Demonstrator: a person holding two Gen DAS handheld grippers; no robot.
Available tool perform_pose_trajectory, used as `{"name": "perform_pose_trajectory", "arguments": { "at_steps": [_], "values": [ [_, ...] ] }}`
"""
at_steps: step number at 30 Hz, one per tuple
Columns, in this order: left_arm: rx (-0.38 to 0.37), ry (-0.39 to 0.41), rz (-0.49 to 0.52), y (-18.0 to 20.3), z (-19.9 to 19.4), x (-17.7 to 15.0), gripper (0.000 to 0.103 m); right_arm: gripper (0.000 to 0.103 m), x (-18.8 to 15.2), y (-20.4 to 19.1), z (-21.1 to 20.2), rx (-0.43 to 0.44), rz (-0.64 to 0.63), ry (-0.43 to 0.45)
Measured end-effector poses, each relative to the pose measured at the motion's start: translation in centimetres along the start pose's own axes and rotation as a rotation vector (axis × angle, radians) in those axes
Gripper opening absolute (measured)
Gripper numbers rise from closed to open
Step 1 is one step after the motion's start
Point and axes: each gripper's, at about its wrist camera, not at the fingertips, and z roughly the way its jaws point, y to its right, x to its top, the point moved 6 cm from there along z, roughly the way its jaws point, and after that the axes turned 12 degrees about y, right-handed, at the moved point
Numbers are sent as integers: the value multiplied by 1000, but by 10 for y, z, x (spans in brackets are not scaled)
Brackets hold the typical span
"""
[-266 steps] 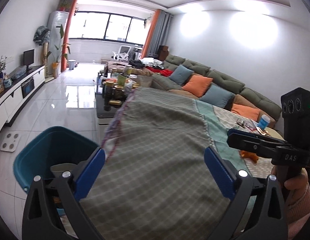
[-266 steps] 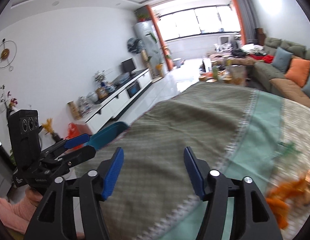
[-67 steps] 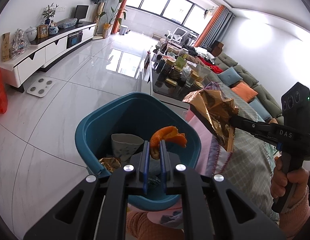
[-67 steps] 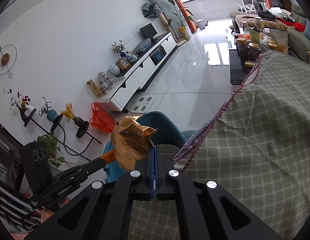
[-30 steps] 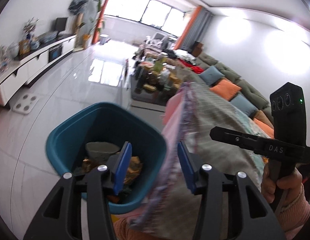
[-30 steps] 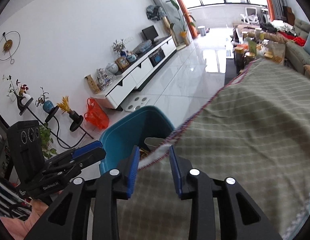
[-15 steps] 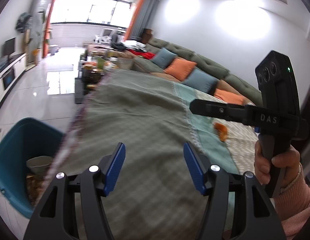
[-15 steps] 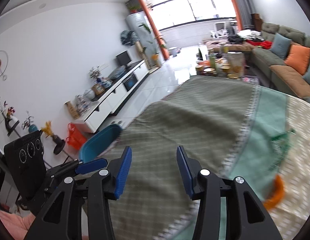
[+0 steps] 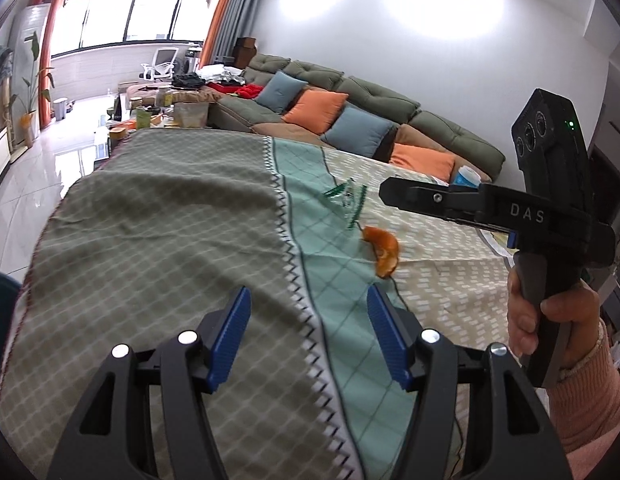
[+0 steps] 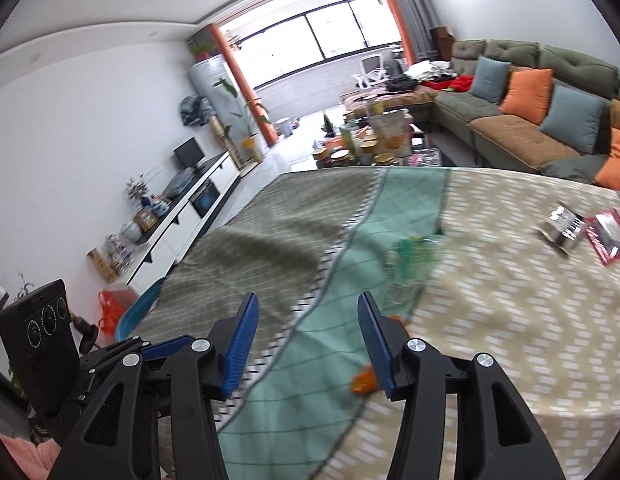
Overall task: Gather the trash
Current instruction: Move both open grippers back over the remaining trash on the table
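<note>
An orange peel (image 9: 384,252) lies on the table's teal and beige cloth (image 9: 157,216), ahead and right of my left gripper (image 9: 307,320), which is open with nothing in it. Beyond the peel lies a clear green-printed wrapper (image 9: 346,196). My right gripper (image 9: 386,193) hovers above the cloth at the right. In the right wrist view, my right gripper (image 10: 305,328) is empty and its jaws are opening. The peel (image 10: 364,382) shows just inside its right finger, on the cloth below. The green wrapper (image 10: 414,252), a silver wrapper (image 10: 562,228) and a red packet (image 10: 608,236) lie farther off.
The teal bin (image 10: 137,312) stands on the floor off the table's left edge, with my left gripper (image 10: 157,350) near it. A blue cup (image 9: 466,176) stands at the table's far side. A sofa with cushions (image 9: 334,108) runs behind, and a cluttered low table (image 10: 374,140) stands beyond.
Both grippers have swung away from the bin to face across the tabletop. Their jaws stand wider than a second ago. The peel and wrappers have come into view.
</note>
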Motion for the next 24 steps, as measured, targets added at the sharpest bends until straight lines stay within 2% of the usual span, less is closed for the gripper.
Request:
{"name": "perform_pose_trajectory", "arguments": {
  "at_steps": [13, 24],
  "values": [
    [-16, -30, 44, 29, 27, 1, 61, 54, 3, 45, -7, -53, 46, 25],
    [-31, -55, 73, 43, 46, 2, 61, 54, 2, 62, -8, -74, 66, 23]
  ]
}}
